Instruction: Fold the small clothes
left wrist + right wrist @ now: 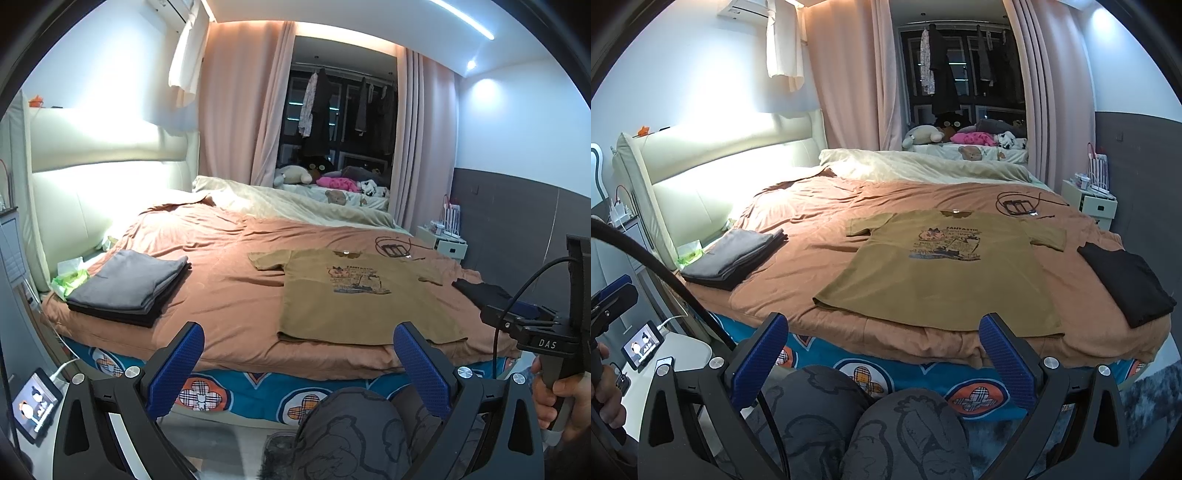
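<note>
lying flat on bed (pixel 820 236): 1 tan tee (pixel 945 266), 2 folded stacks; both grippers' jaws wide apart, empty

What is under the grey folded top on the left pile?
Under the grey folded top lie darker folded garments, only their edges showing, so their number is unclear. The pile sits on the brown duvet.

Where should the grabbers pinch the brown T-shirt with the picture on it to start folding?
Probably the T-shirt at its bottom hem, coming from the near bed edge. It lies flat, print up, hem closest to both open grippers: left gripper, right gripper. A sleeve works too.
</note>
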Demonstrator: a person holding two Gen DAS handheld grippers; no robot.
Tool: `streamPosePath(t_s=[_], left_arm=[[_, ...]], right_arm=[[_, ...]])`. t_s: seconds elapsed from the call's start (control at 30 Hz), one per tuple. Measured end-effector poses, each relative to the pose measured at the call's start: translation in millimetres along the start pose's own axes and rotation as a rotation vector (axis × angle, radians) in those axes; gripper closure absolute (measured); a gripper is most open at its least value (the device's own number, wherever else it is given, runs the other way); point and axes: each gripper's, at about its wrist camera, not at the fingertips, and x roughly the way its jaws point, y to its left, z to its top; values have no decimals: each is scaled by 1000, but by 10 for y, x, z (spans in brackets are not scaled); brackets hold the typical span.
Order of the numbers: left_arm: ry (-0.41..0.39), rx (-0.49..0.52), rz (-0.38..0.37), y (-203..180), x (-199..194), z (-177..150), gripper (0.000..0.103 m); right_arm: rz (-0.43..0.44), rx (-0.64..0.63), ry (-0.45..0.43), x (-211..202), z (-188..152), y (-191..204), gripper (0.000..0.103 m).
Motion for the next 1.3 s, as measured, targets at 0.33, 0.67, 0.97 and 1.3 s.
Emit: streamPosePath(t_s=[0.33,0.67,0.97,1.3], left_arm=[[-16,1,1,4,-119,20,0],[-19,1,2,-10,-140,13,0],[-15,-2,2,-18,12,114,0],[-5,-23,11,89,422,329,0]], right_arm=[[19,15,3,-19,14,-11,0],[22,21,2,-41,9,-11,0],[22,32,6,86,117,-77,0],[26,40,24,418,320,-157,0]])
